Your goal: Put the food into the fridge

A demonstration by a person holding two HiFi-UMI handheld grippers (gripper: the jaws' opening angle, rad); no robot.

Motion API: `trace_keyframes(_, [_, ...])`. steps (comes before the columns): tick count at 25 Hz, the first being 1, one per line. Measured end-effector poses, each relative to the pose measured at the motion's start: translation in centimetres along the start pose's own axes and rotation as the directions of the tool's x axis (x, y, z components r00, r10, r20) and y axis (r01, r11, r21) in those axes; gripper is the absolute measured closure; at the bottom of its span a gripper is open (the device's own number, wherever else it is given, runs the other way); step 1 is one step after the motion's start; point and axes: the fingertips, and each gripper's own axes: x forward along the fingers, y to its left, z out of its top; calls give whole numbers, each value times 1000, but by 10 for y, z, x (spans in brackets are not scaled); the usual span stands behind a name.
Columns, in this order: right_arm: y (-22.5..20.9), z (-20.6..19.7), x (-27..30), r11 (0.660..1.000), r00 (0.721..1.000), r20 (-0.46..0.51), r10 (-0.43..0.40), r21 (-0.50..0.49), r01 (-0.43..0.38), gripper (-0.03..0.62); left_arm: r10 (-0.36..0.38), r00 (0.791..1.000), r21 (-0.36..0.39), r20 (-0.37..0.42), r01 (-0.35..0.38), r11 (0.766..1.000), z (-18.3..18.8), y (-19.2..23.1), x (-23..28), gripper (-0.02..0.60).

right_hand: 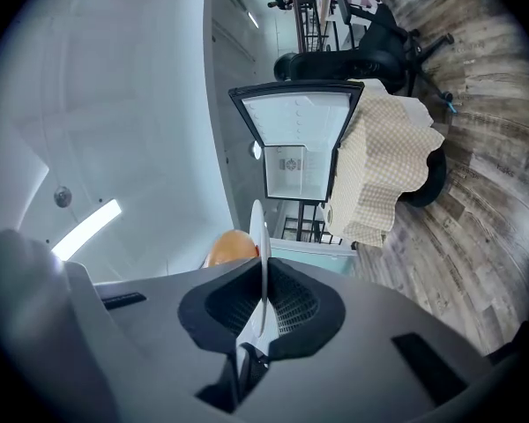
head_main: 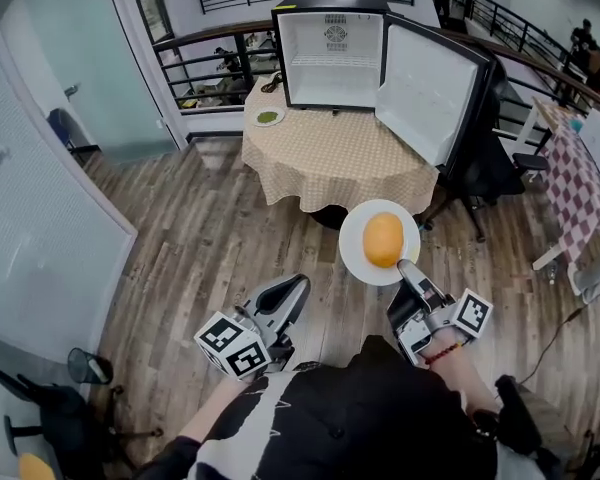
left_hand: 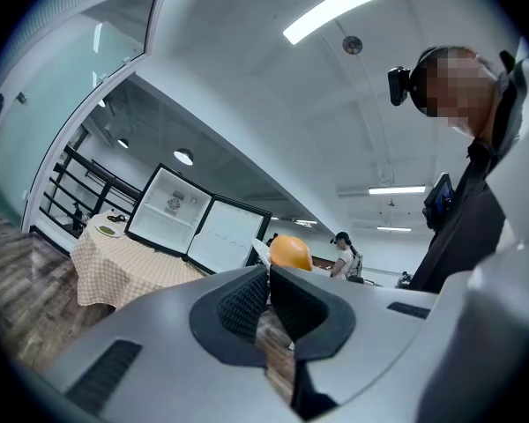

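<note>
An orange bun (head_main: 383, 239) lies on a white plate (head_main: 358, 258). My right gripper (head_main: 408, 268) is shut on the plate's near rim and holds it over the wooden floor, short of the table (head_main: 330, 158). In the right gripper view the plate (right_hand: 258, 245) stands edge-on between the pads, with the bun (right_hand: 229, 247) to its left. The small fridge (head_main: 330, 53) stands on the table with its door (head_main: 425, 88) swung wide open to the right and its inside bare. My left gripper (head_main: 298, 286) hangs low at the left, shut and holding nothing.
A small plate with something green (head_main: 268, 117) sits on the table left of the fridge. A black office chair (head_main: 485, 168) stands right of the table, with a red-checked table (head_main: 580, 183) beyond it. A glass partition (head_main: 40, 148) runs along the left.
</note>
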Motion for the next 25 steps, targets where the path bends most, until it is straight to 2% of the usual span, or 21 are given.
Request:
trace_keyframes(11, [-27, 15, 41, 999, 999, -13, -32, 3, 32, 569, 1, 1000, -26, -5, -1, 1000, -4, 44, 26, 560])
trace_keyframes(16, [-45, 41, 83, 999, 999, -24, -44, 5, 44, 569, 9, 1000, -25, -7, -9, 1000, 6, 81, 54, 560])
trace_keyframes(25, [-48, 103, 168, 1000, 998, -63, -11, -17, 10, 571, 14, 1000, -27, 18, -13, 1000, 38, 140, 125, 560])
